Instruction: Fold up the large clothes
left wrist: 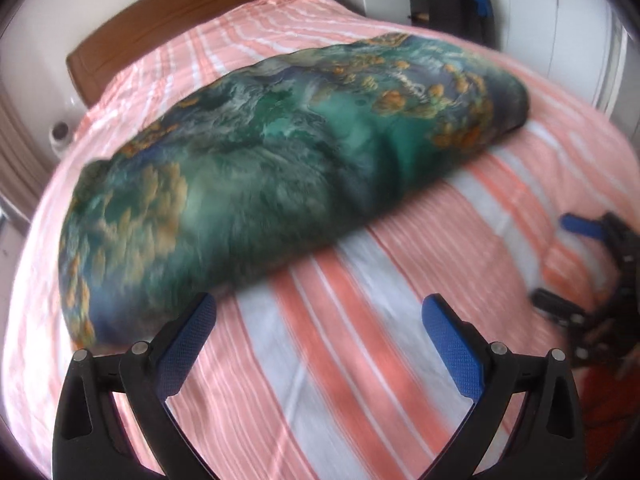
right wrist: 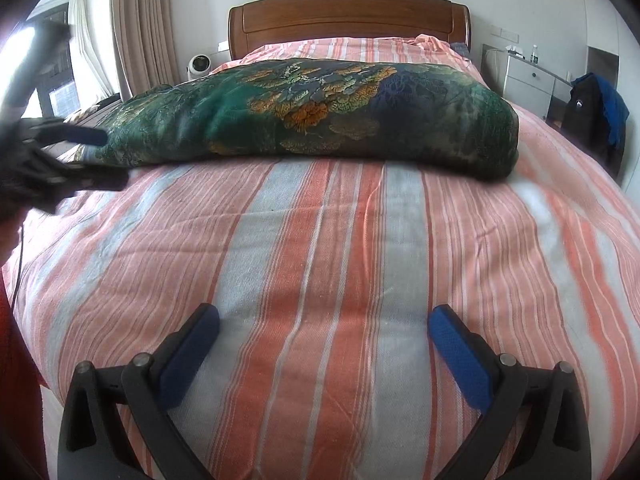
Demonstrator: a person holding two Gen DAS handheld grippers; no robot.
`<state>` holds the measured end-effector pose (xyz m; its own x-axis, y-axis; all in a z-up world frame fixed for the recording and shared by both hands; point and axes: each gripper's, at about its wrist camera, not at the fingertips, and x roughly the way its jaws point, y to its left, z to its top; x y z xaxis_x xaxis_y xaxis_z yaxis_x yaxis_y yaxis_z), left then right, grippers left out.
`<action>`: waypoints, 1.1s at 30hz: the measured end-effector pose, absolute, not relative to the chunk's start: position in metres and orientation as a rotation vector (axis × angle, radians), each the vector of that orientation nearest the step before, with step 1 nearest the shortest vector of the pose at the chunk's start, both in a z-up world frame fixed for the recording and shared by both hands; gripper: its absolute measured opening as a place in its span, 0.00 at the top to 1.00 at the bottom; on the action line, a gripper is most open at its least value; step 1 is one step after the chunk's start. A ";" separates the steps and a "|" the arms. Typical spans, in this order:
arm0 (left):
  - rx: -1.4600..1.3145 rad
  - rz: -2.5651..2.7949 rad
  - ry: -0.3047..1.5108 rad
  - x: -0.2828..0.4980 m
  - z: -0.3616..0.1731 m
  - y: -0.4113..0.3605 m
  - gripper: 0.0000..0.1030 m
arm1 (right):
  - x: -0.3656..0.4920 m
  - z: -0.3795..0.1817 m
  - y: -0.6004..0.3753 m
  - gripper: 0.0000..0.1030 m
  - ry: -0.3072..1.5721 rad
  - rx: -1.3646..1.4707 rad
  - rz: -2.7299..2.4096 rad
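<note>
A large green cloth with orange flower print (left wrist: 280, 152) lies folded into a long thick bundle across the striped bed. In the right wrist view the same cloth (right wrist: 320, 116) spans the bed's middle. My left gripper (left wrist: 318, 316) is open, hovering over the sheet just in front of the bundle's near left end, holding nothing. My right gripper (right wrist: 323, 326) is open above the bare sheet, well short of the bundle. Each gripper shows in the other's view: the right gripper (left wrist: 560, 260) at the right edge, the left gripper (right wrist: 108, 156) at the left edge by the bundle's end.
The bed (right wrist: 320, 240) carries a pink, orange and white striped sheet and has a wooden headboard (right wrist: 348, 24). A small white fan (right wrist: 197, 66) stands left of it. A white drawer unit (right wrist: 528, 80) and a chair draped with dark and blue clothes (right wrist: 596, 116) stand to the right. Curtains (right wrist: 140, 28) hang at left.
</note>
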<state>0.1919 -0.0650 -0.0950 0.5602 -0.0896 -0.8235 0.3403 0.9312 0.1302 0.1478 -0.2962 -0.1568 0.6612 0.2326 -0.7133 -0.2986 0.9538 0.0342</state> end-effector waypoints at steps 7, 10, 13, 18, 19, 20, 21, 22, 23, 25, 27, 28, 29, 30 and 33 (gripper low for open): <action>0.146 -0.235 0.948 0.168 -0.078 -0.051 0.01 | 0.150 -0.155 -0.296 0.00 0.800 -0.091 0.307; 0.104 -0.219 0.946 0.164 -0.076 -0.044 0.01 | 0.150 -0.156 -0.296 0.00 0.799 -0.091 0.308; 0.069 -0.199 0.971 0.167 -0.080 -0.040 0.01 | 0.150 -0.156 -0.296 0.00 0.800 -0.091 0.307; 0.049 -0.180 0.991 0.165 -0.086 -0.036 0.01 | 0.149 -0.156 -0.296 0.00 0.799 -0.091 0.307; 0.049 -0.178 0.991 0.164 -0.086 -0.036 0.01 | 0.149 -0.156 -0.297 0.00 0.799 -0.091 0.307; 0.049 -0.178 0.991 0.163 -0.086 -0.037 0.01 | 0.149 -0.156 -0.297 0.00 0.799 -0.090 0.307; 0.051 -0.178 0.989 0.163 -0.086 -0.037 0.01 | 0.149 -0.156 -0.296 0.00 0.799 -0.091 0.307; 0.057 -0.176 0.985 0.161 -0.086 -0.038 0.01 | 0.149 -0.156 -0.296 0.00 0.799 -0.091 0.307; 0.065 -0.174 0.982 0.161 -0.086 -0.039 0.01 | 0.149 -0.156 -0.297 0.00 0.799 -0.090 0.307; 0.082 -0.169 0.976 0.160 -0.084 -0.040 0.01 | 0.150 -0.154 -0.297 0.00 0.817 -0.093 0.311; 0.089 -0.165 0.963 0.159 -0.080 -0.039 0.01 | 0.148 -0.147 -0.305 0.01 0.826 -0.041 0.331; 0.084 -0.170 0.948 0.158 -0.075 -0.037 0.01 | 0.147 -0.139 -0.316 0.01 0.800 0.032 0.334; 0.079 -0.173 0.938 0.159 -0.072 -0.035 0.01 | 0.147 -0.132 -0.326 0.01 0.775 0.094 0.329; 0.076 -0.176 0.930 0.160 -0.068 -0.033 0.01 | 0.149 -0.123 -0.345 0.01 0.736 0.210 0.307; 0.077 -0.182 0.909 0.170 -0.058 -0.030 0.01 | 0.175 -0.116 -0.403 0.01 0.686 0.522 0.226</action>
<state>0.1699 -0.0298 -0.0584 0.6001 -0.1242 -0.7902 0.1895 0.9818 -0.0105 0.1749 -0.4032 -0.1160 0.7562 0.3643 -0.5436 -0.0294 0.8488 0.5279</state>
